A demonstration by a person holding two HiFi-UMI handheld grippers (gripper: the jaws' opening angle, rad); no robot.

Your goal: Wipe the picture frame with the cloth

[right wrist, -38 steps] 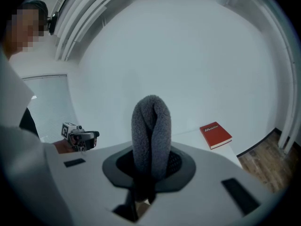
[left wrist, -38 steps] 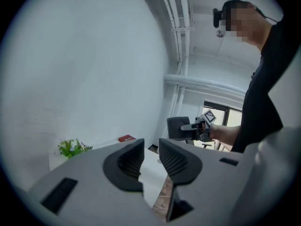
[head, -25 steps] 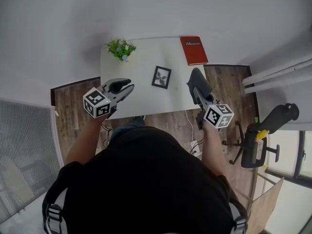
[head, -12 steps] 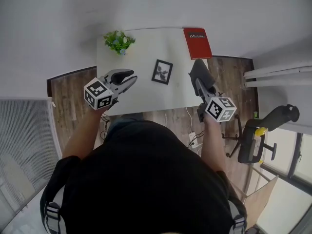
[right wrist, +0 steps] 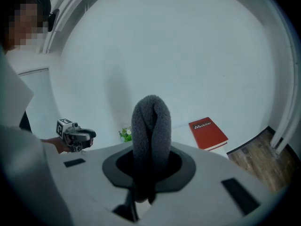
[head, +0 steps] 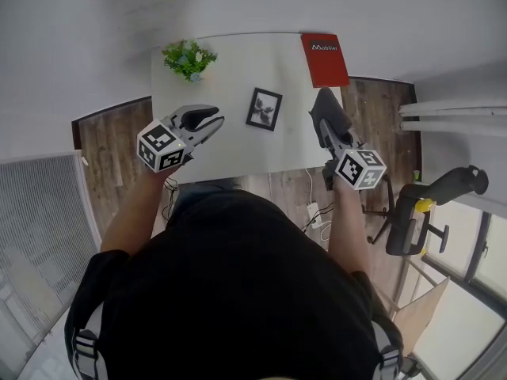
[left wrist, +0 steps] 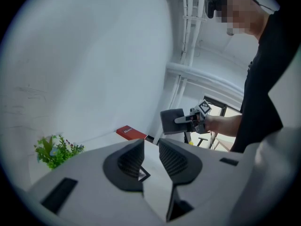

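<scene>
The black picture frame (head: pixel 264 108) lies flat in the middle of the white table (head: pixel 230 77). My left gripper (head: pixel 215 124) hovers over the table's near left part, a short way left of the frame. It is open with a narrow gap and nothing between its fingers (left wrist: pixel 133 161). A corner of the frame (left wrist: pixel 143 174) shows through that gap. My right gripper (head: pixel 322 135) is at the table's near right edge, shut on a dark grey cloth (head: pixel 325 112). In the right gripper view the folded cloth (right wrist: pixel 150 135) stands up out of the jaws.
A small green plant (head: pixel 188 58) stands at the table's far left corner. A red book (head: pixel 324 59) lies at the far right corner. An office chair (head: pixel 432 204) is on the wooden floor (head: pixel 119 157) to the right. A white wall rises behind the table.
The head camera has shifted, so the table sits slightly higher and more to the left. Both grippers have edged a little forward toward the table. The cloth stays held.
</scene>
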